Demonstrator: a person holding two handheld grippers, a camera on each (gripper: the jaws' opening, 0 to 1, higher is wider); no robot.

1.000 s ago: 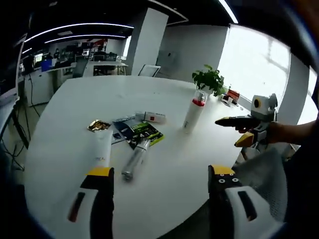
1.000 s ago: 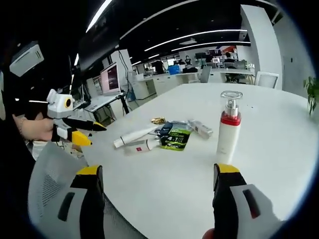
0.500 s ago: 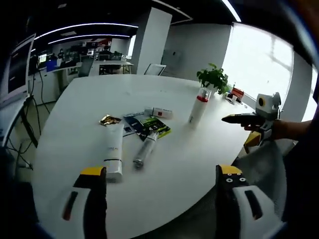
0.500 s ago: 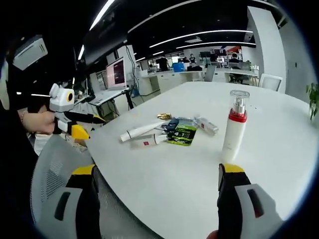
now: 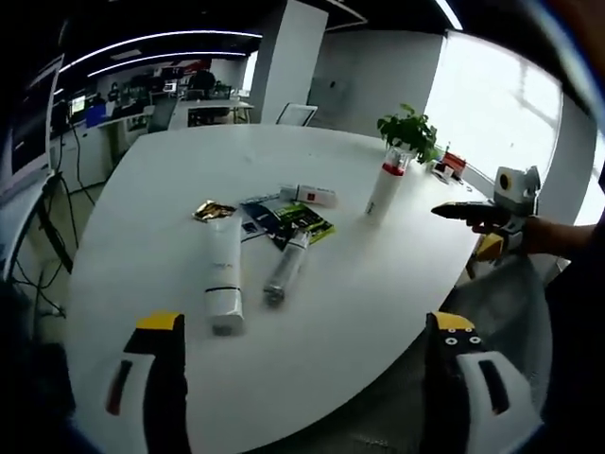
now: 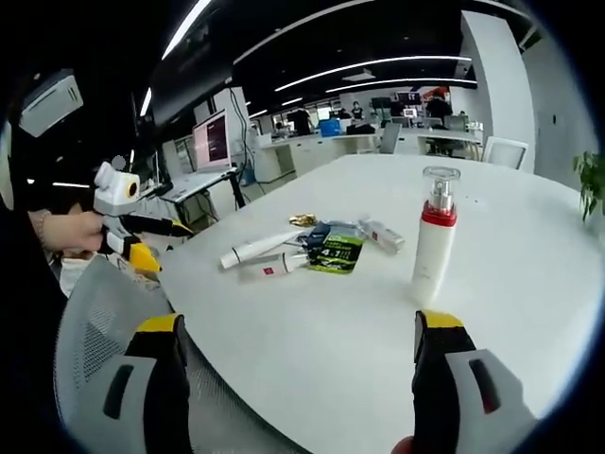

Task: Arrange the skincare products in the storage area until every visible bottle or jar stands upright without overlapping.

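Beyond the wide-open right tool (image 6: 295, 355), pump bottle (image 6: 431, 236) upright, left tool (image 5: 301, 364) wide too

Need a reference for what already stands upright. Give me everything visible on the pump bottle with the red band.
The pump bottle is a slim white cylinder, plastic by its look, with a red band at the neck, a pump head and a clear cap over it. It stands upright on the white table, apart from the tubes and sachets lying flat nearby. Nothing touches it but the table. In the left gripper view it stands near the far edge, short of a potted plant.
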